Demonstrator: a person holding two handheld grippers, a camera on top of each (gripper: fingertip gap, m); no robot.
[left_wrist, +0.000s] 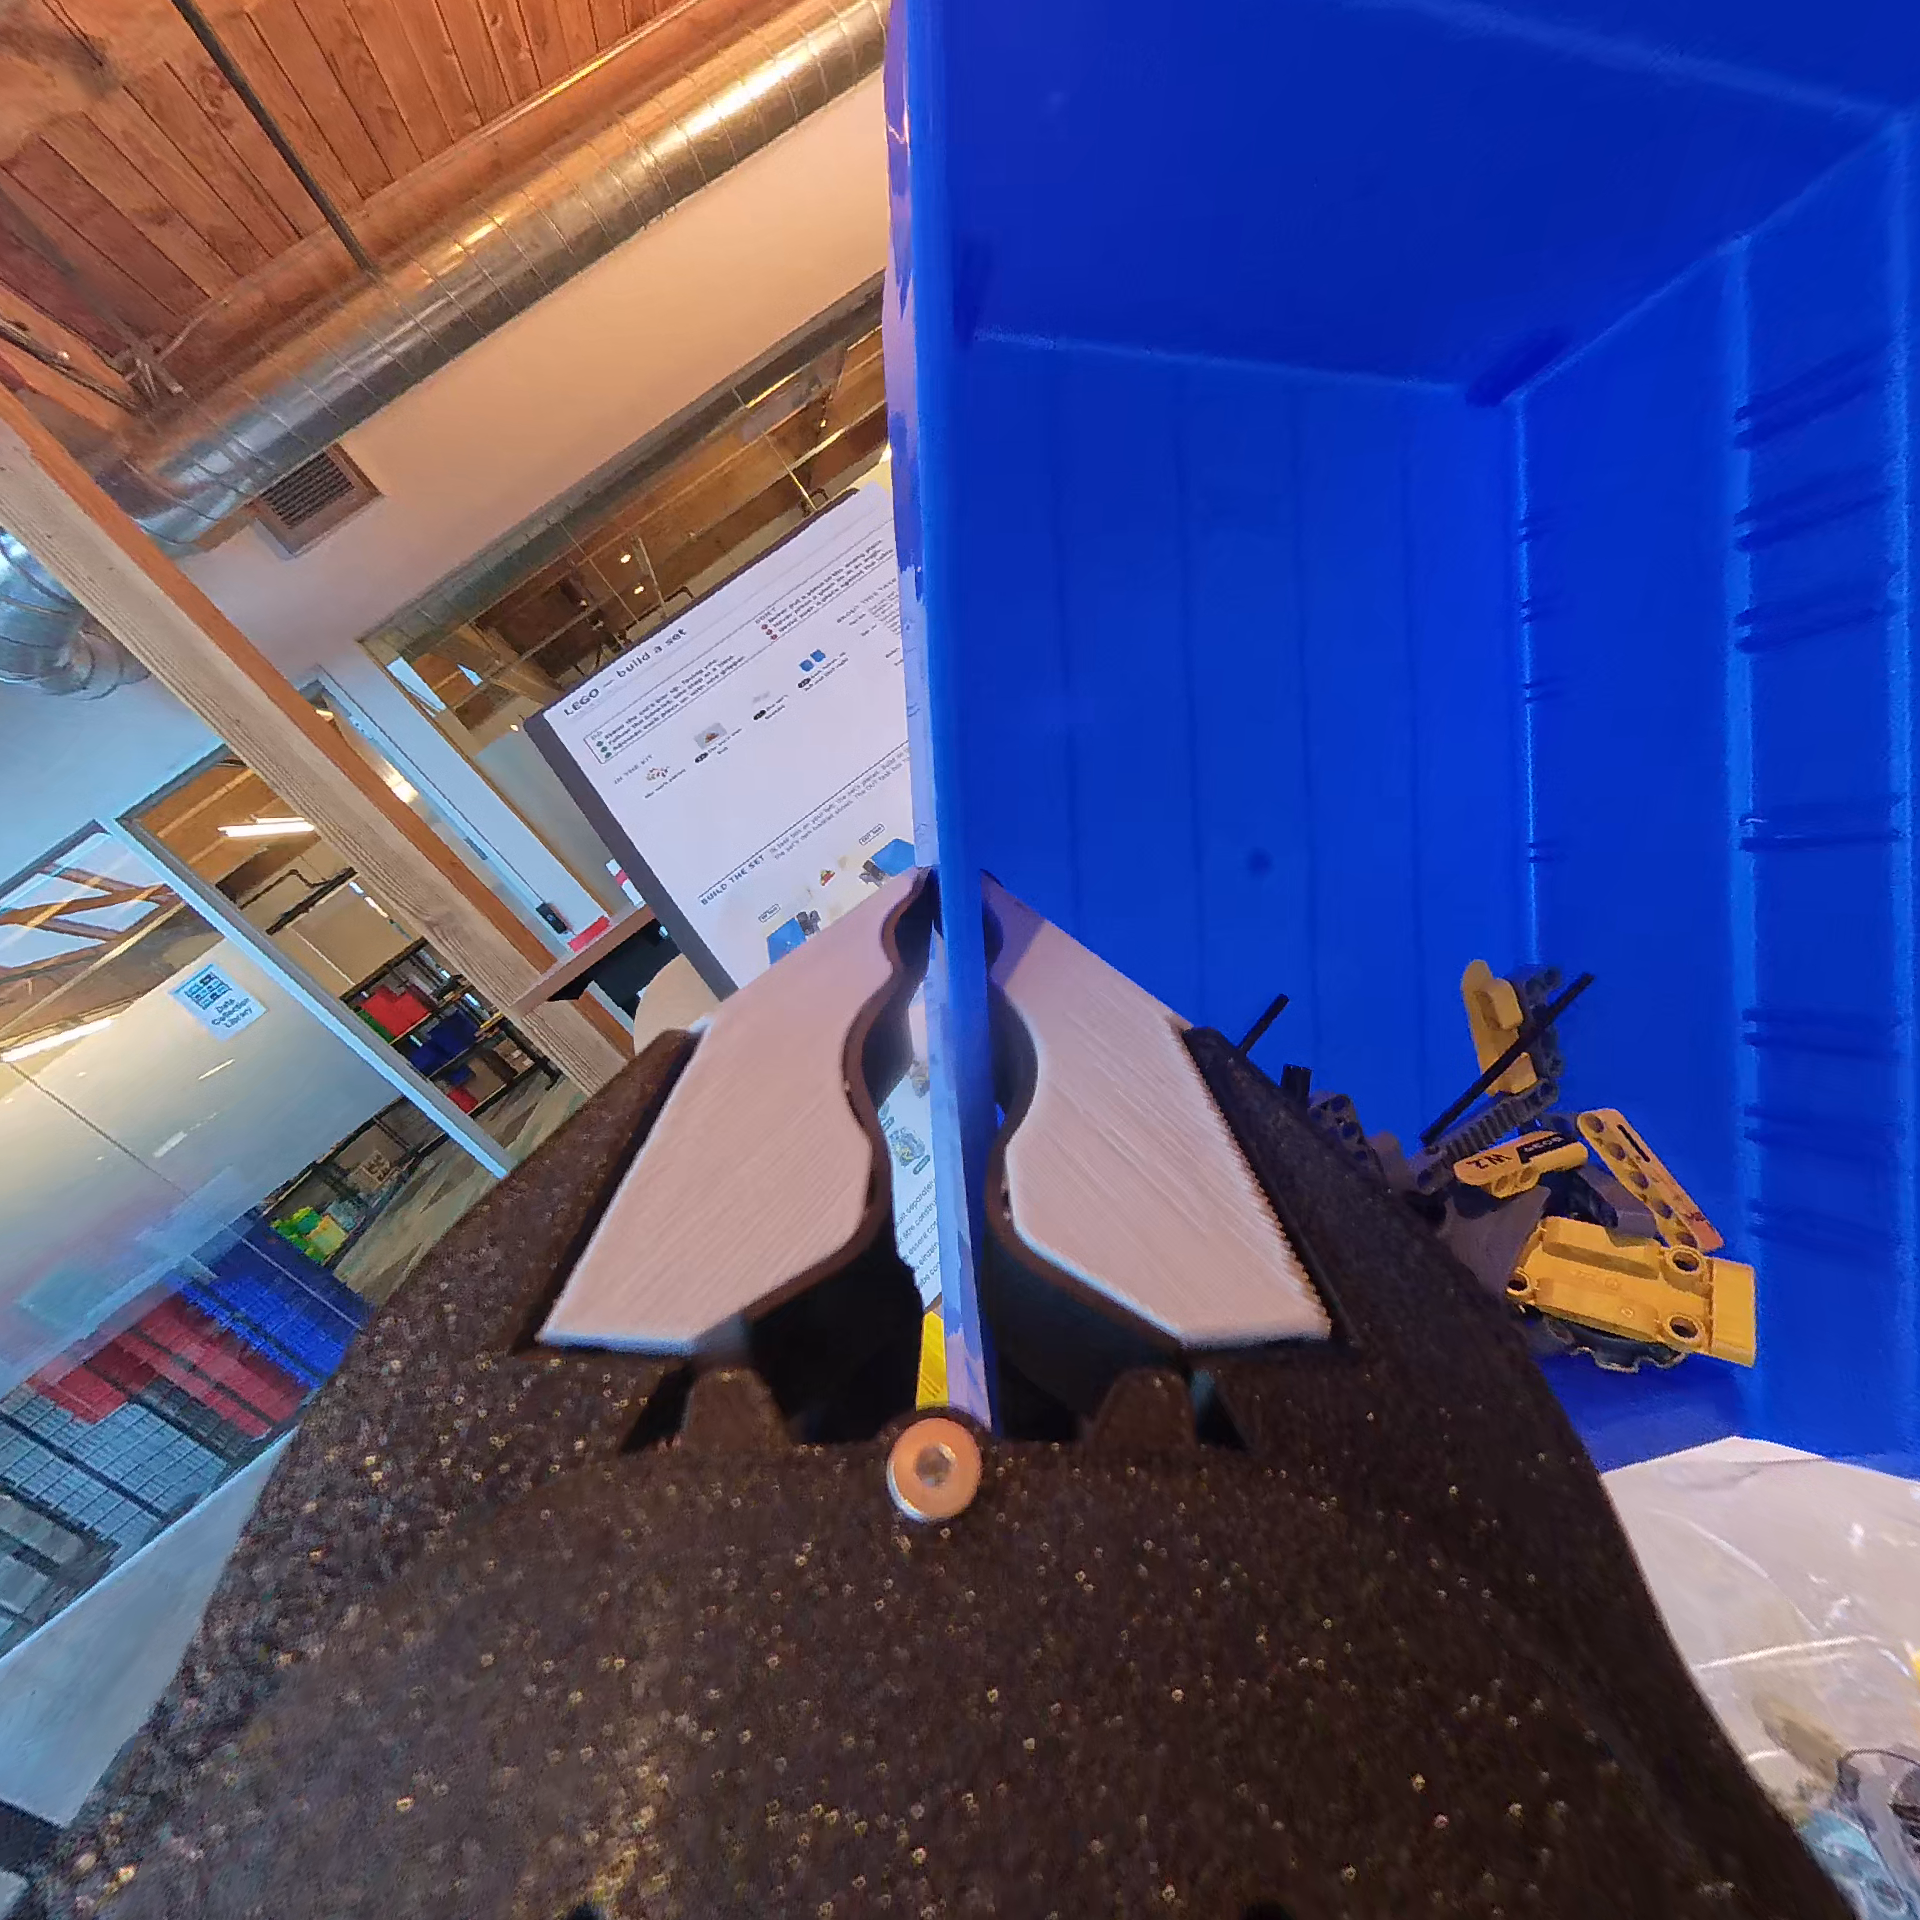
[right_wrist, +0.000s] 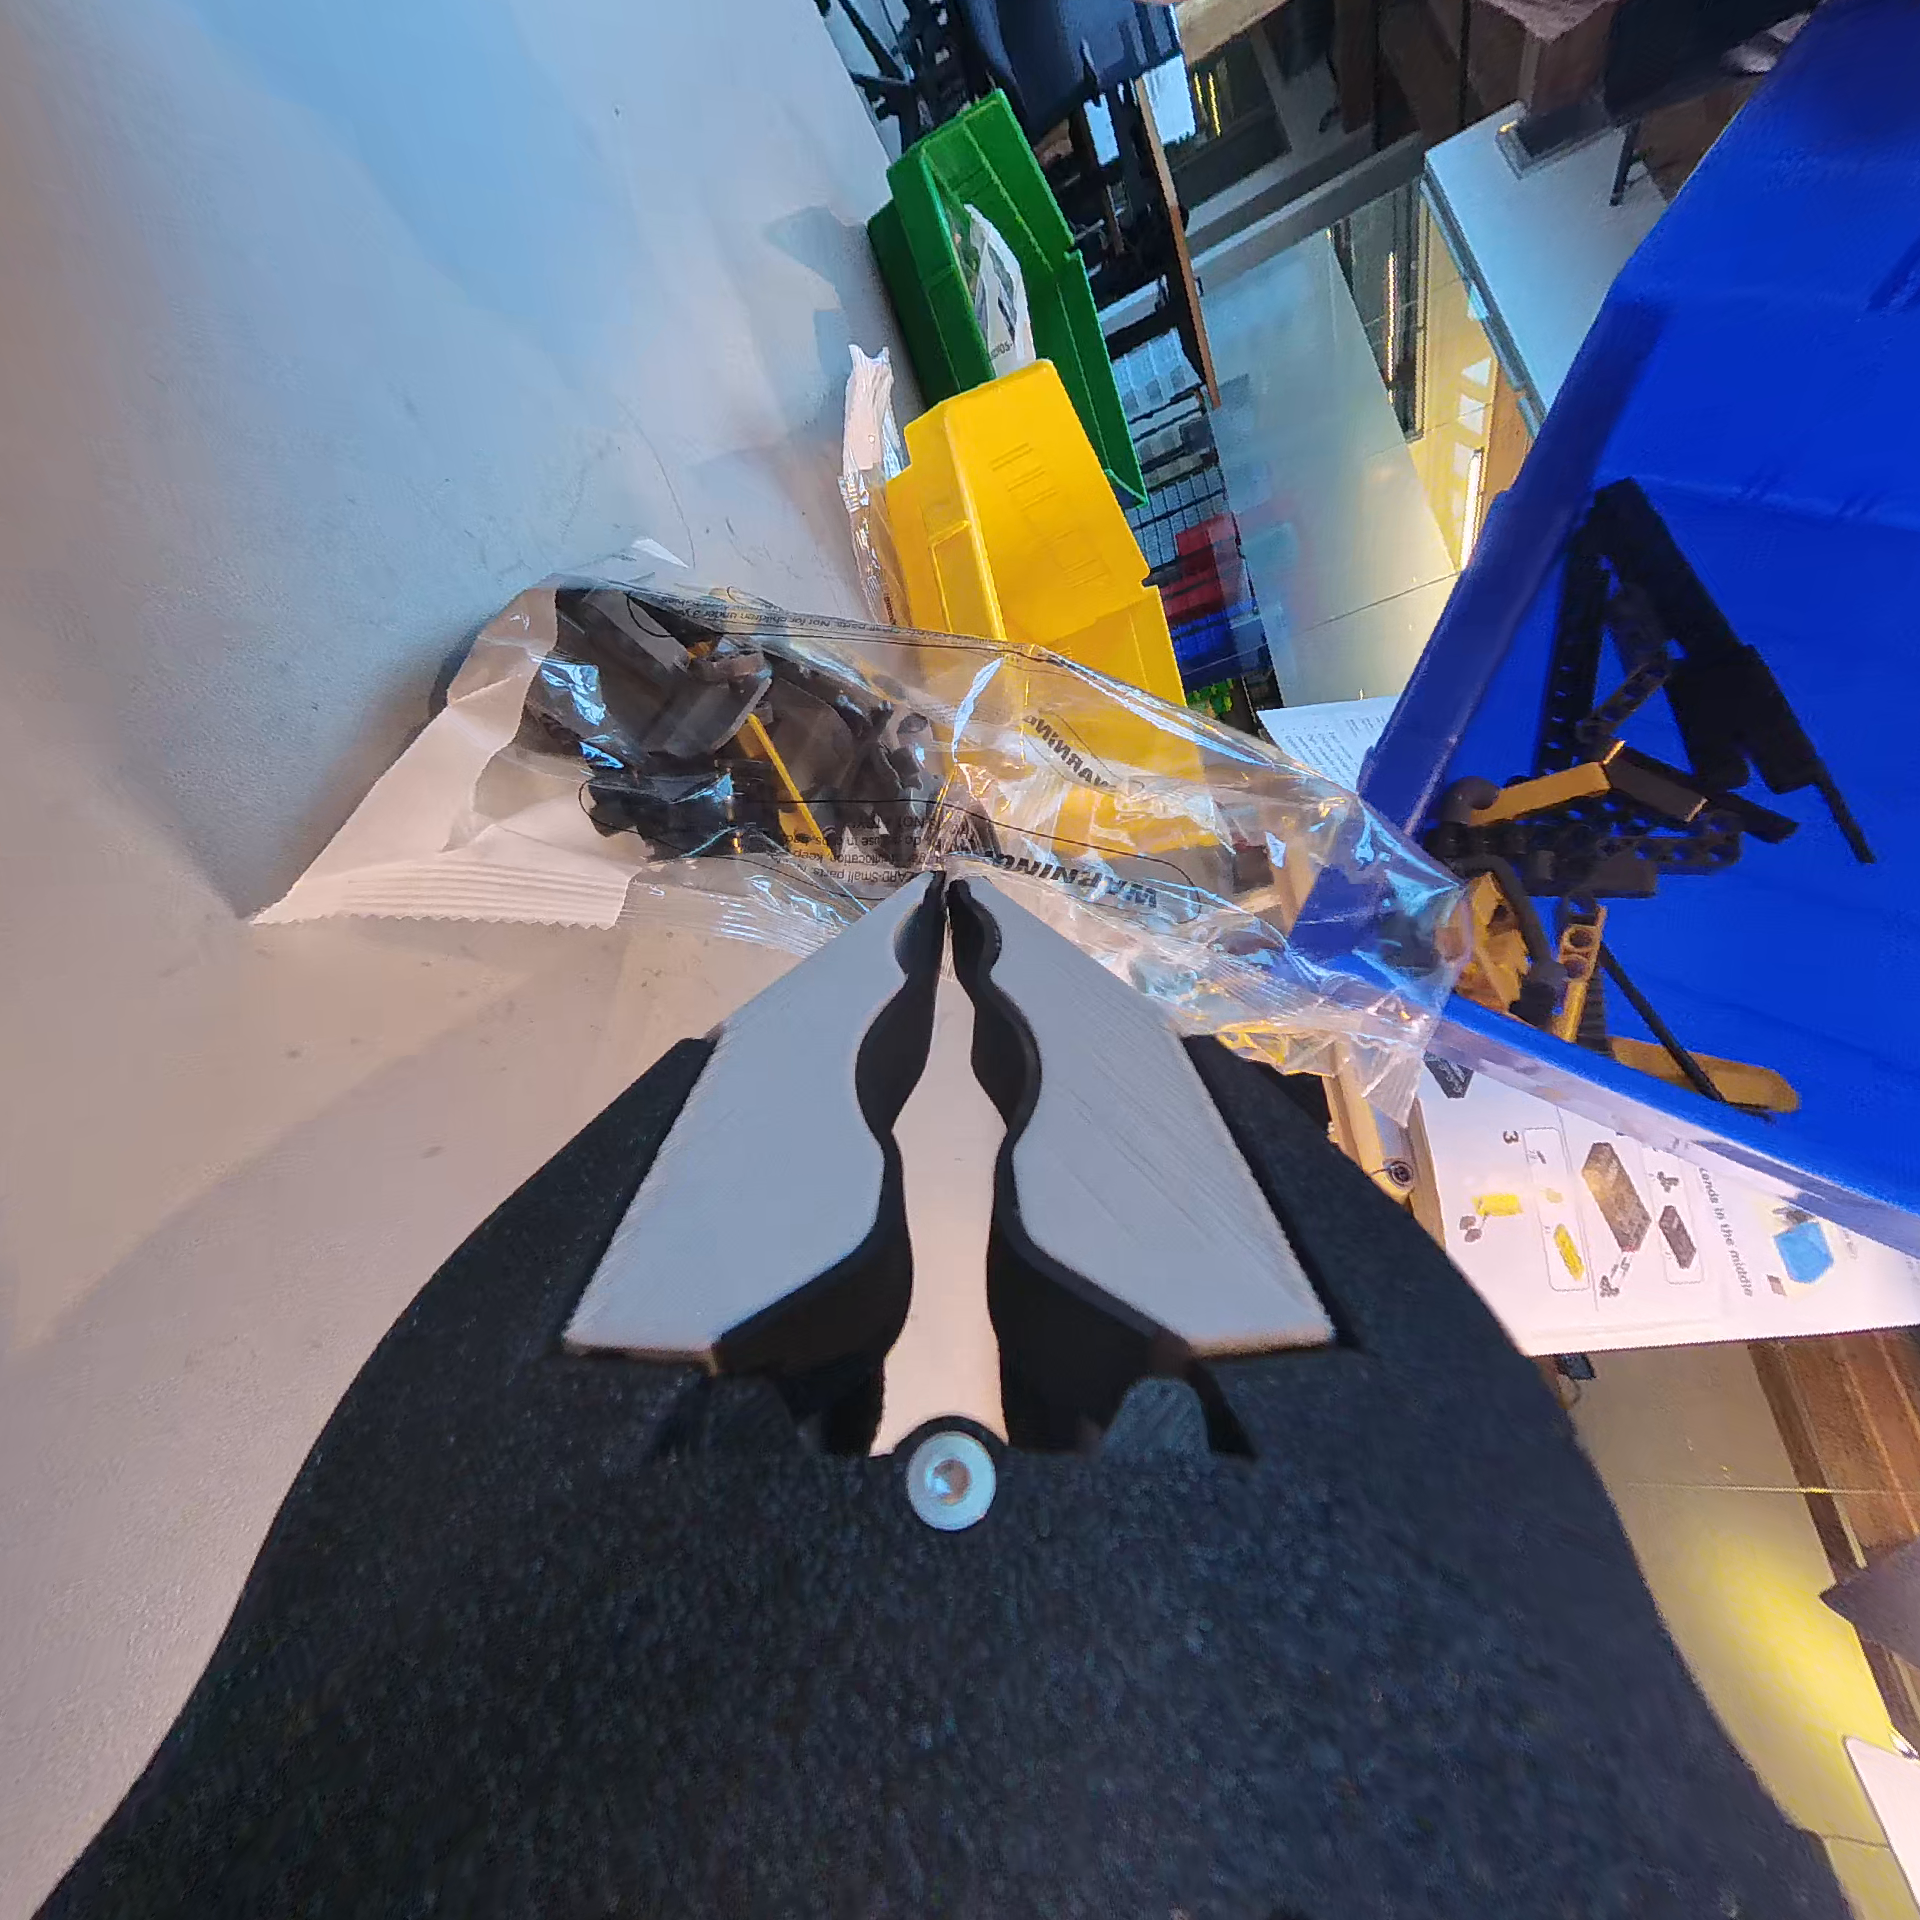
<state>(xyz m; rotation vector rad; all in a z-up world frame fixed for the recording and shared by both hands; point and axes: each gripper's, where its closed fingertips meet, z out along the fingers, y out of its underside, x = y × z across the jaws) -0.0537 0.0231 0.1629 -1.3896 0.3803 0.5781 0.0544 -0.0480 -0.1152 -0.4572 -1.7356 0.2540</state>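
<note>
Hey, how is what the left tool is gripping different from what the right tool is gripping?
The left tool is clamped on the rigid wall of the blue bin, whereas the right tool pinches a soft, crumpled clear plastic bag. The blue bin is opaque and tilted up; the bag is see-through and lies on the white table. Both hold dark and yellow building pieces.
</note>
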